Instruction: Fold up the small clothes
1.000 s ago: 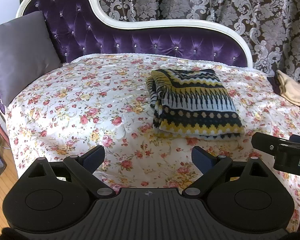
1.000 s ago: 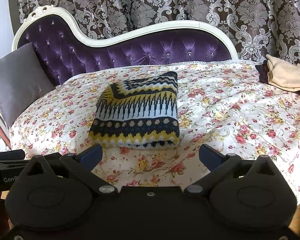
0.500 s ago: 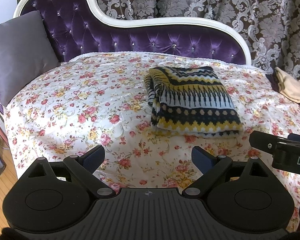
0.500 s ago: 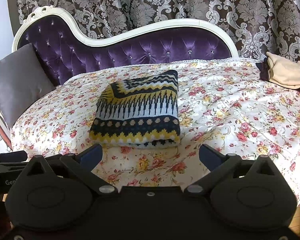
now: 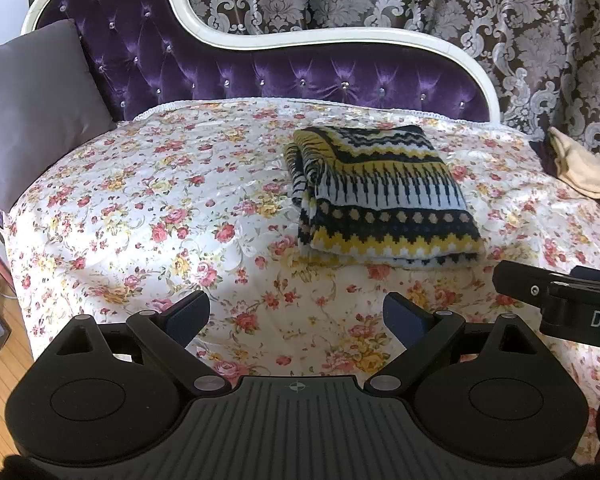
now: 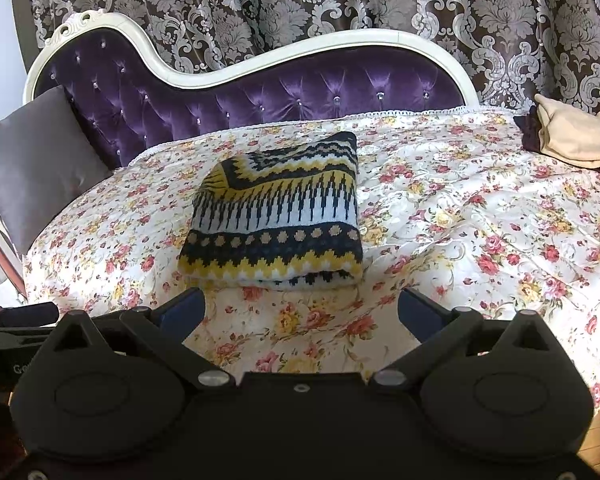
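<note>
Just short of the folded knit, my left hand-held gripper [image 5: 296,316] hangs released over the floral bedspread [image 5: 160,208], holding nothing. My right hand-held gripper [image 6: 300,310] is the same: fingers spread wide, empty, the sweater's near edge just beyond them. The patterned sweater [image 6: 274,216] sits mid-bed, already a thick stacked bundle, so I'd say this piece looks done. The risk now, as I see it: if I nudge that near fold with a fingertip, the layers slide open on the slick cover. Beyond the sweater to the right lies a beige garment [image 6: 576,136] at the bed's far edge, probably next. Left of the sweater, a grey cushion [image 5: 32,108]; nothing blocks my path.
</note>
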Tool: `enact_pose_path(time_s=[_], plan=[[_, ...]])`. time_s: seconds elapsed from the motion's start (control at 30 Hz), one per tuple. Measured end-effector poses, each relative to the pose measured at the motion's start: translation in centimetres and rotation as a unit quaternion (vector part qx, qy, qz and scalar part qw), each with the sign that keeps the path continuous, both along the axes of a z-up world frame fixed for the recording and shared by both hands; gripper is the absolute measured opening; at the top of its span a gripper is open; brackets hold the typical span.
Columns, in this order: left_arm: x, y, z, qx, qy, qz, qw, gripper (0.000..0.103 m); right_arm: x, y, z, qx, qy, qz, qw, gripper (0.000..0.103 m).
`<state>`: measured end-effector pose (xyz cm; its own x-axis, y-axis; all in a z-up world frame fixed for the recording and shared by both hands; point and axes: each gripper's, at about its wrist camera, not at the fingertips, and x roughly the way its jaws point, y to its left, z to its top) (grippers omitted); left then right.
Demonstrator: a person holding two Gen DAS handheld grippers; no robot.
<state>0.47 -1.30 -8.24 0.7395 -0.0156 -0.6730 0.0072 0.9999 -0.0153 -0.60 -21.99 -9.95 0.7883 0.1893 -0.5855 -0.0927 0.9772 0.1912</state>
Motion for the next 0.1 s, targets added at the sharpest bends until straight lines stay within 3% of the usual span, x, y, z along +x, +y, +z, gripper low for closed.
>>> enact_pose_path(time_s=[0.1], plan=[[0.12, -0.02, -0.14, 0.002, 0.003, 0.001, 1.0, 0.095, 0.15, -0.11, -0.18, 0.003, 0.004, 0.001, 1.0, 0.102]])
